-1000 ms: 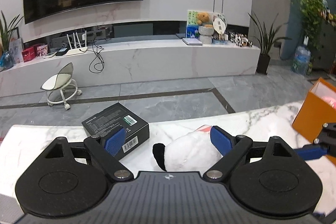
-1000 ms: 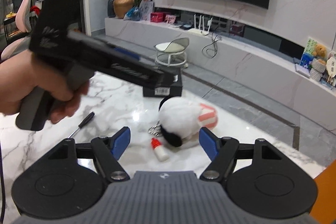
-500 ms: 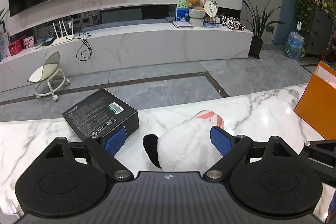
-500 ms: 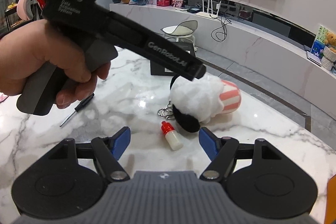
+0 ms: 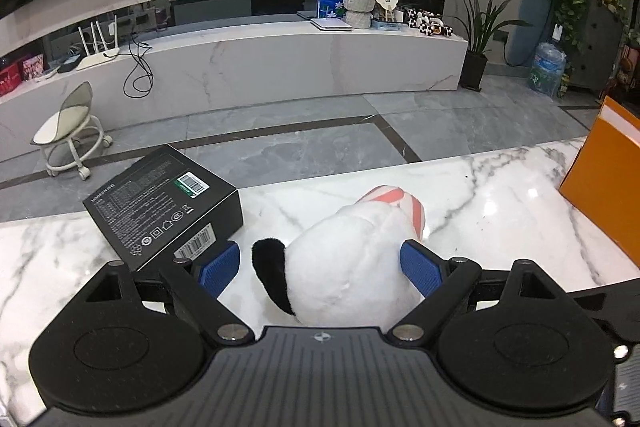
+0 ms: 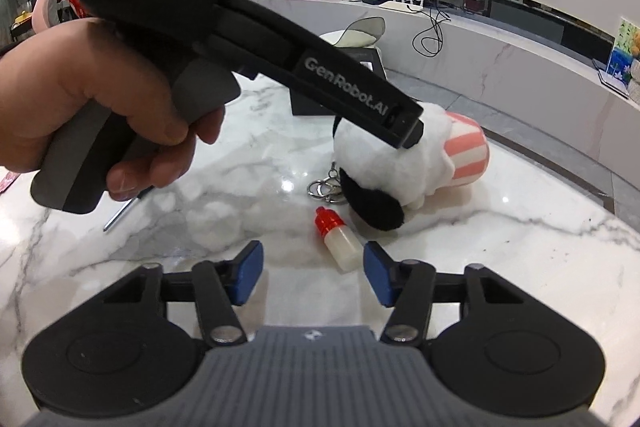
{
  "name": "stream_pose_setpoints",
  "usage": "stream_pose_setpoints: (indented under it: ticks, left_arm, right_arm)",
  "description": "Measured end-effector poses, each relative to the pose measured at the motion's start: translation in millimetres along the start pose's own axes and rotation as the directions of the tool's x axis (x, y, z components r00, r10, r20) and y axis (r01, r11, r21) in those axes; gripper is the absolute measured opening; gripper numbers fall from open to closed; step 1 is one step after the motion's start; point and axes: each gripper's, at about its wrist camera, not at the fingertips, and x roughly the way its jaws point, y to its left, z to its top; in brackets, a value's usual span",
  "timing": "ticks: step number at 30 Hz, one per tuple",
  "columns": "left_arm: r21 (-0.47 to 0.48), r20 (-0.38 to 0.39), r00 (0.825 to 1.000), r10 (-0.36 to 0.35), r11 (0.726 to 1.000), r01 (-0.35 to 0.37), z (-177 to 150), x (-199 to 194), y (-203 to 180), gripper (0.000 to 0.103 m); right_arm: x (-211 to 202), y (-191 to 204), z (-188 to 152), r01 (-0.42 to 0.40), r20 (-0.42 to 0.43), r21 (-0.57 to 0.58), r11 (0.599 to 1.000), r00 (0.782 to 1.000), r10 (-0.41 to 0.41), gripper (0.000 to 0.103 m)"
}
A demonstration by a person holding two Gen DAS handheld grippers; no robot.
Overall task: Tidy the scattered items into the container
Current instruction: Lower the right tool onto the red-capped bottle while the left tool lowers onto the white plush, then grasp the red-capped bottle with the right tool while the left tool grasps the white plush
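From the left wrist view, the left gripper (image 5: 320,263) has its 2 blue pads spread wide on either side of the white plush toy (image 5: 352,259), which lies on the marble table (image 5: 500,211). The right pad (image 5: 420,267) sits against the plush's side; the left pad (image 5: 219,266) stands apart from its black ear, so nothing is pinched. A black box (image 5: 164,205) lies just left of the plush, near the table's far edge, and the orange container (image 5: 604,187) stands at the right edge of this view, well apart from the toy.

The right wrist view shows what that one cannot: the person's left hand (image 6: 92,111) wrapped around the left tool's handle, with the tool's body angled down onto the plush (image 6: 412,163). It also shows a small bottle with a red cap (image 6: 338,239) lying on the marble just beside the plush's black ear, a keyring (image 6: 326,187) touching the toy, and a screwdriver (image 6: 124,207) partly hidden under the hand. The right gripper (image 6: 312,275) hovers with its pads spread apart, empty, the bottle's base lying just ahead between them. The orange container is out of this view.
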Motion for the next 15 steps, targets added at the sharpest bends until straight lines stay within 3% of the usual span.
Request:
stream_pose_setpoints:
  ticks: [10, 11, 12, 15]
  left_arm:
    - [-0.009, 0.002, 0.999, -0.037, 0.999, 0.037, 0, 6, 0, 0.103]
    - [-0.012, -0.002, 0.999, -0.043, 0.999, 0.043, -1, 6, 0, 0.103]
    - [-0.014, -0.006, 0.999, -0.049, 0.999, 0.049, -1, 7, -1, 0.103]
    - [-0.012, -0.019, 0.998, -0.062, 0.998, 0.062, -3, 9, -3, 0.103]
  right_arm:
    - [22, -7, 1, 0.000, 0.006, 0.003, 1.000, 1.000, 0.000, 0.047]
    - [24, -8, 1, 0.000, 0.007, 0.002, 1.000, 1.000, 0.000, 0.042]
    - [24, -8, 1, 0.005, 0.007, -0.002, 1.000, 1.000, -0.005, 0.027]
    - [21, -11, 2, -0.004, -0.004, -0.009, 1.000, 1.000, 0.004, 0.022]
